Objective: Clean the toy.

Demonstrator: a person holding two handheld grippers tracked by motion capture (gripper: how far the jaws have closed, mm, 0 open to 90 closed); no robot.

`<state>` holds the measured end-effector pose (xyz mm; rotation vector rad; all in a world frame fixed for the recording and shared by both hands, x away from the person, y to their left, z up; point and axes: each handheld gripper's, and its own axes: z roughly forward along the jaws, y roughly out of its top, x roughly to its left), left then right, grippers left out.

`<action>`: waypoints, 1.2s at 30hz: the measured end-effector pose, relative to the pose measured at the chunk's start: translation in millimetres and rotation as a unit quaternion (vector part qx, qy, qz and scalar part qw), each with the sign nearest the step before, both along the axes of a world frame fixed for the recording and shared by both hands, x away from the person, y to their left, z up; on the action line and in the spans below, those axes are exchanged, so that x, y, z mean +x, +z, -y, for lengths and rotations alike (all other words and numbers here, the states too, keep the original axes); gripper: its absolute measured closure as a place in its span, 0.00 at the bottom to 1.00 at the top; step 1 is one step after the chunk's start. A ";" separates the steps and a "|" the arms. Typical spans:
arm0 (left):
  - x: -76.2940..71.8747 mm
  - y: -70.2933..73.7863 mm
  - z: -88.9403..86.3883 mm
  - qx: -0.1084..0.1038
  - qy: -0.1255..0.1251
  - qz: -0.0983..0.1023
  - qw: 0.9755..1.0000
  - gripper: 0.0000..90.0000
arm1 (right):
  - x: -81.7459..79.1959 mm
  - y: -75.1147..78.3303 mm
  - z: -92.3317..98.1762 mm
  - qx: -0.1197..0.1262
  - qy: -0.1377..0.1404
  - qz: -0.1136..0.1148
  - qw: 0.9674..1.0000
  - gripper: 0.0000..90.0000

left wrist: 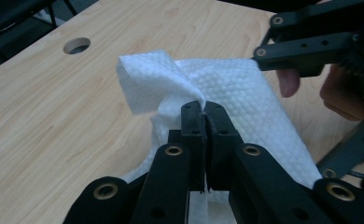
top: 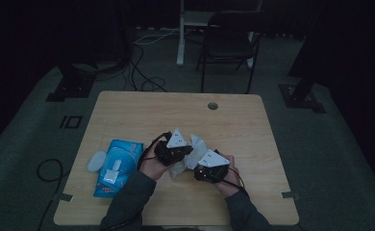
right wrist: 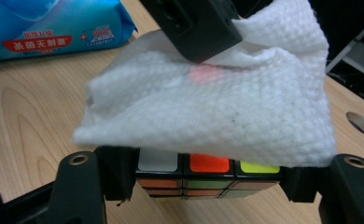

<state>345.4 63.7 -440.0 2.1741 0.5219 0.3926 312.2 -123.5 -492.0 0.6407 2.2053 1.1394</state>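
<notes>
The left tongs (left wrist: 203, 109) were clamped on a fold of the white wipe (left wrist: 245, 98), with the jaws pressed together over the cloth. The right tongs (right wrist: 208, 179) were closed on a colour cube (right wrist: 208, 175), which was gripped at its two sides. The wipe was draped over the top of the cube, above the middle of the desk (top: 142, 108). A blue wipes pack (top: 116, 166) lay on the desk, to the left of the left hand (top: 152, 166).
</notes>
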 end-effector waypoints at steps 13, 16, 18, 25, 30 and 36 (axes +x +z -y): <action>-7.9 -6.5 11.8 0.010 -0.025 -0.003 1.000 0.98 | 5.9 0.2 2.9 0.017 -0.010 -0.035 0.999 0.38; -8.8 -6.9 10.6 0.008 -0.026 -0.003 1.000 0.98 | 7.4 0.5 4.4 0.022 -0.012 -0.041 0.999 0.38; -8.5 -6.9 8.4 0.008 -0.023 -0.001 1.000 0.98 | 8.3 0.9 5.5 0.025 -0.013 -0.043 0.999 0.38; -1.7 -7.4 3.0 0.006 0.005 0.006 1.000 0.97 | 8.1 2.1 6.2 0.030 -0.009 -0.045 0.999 0.38; 3.0 -7.7 4.5 0.008 0.012 0.012 1.000 0.97 | 6.3 2.7 3.5 0.026 -0.002 -0.044 0.999 0.38; 4.8 -8.6 10.2 0.010 0.014 0.017 1.000 0.95 | 5.4 2.3 1.6 0.025 0.002 -0.048 0.999 0.38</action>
